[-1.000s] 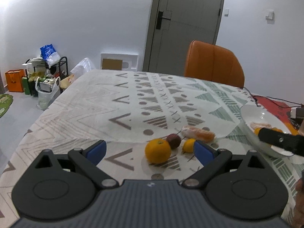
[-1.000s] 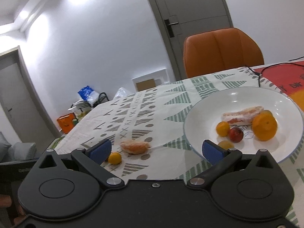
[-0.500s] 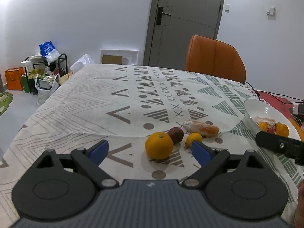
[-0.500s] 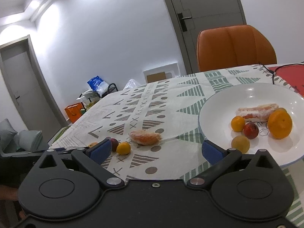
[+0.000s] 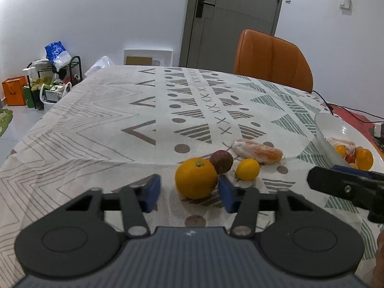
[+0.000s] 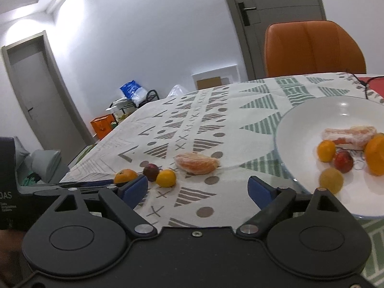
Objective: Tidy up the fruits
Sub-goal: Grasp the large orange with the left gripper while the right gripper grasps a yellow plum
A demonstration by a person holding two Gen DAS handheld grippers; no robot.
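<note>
Your left gripper is the nearer one: jaws apart, the big orange sits on the counter just ahead, right of centre between its fingers (nudge right). Your right gripper hangs open and empty beside the white bowl. Patterned cloth, orange chair beyond.

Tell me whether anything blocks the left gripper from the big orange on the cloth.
Nothing visible does. The left gripper is open with the big orange already between its blue pads. The dark round fruit sits just behind the orange, close enough to get nudged.
</note>
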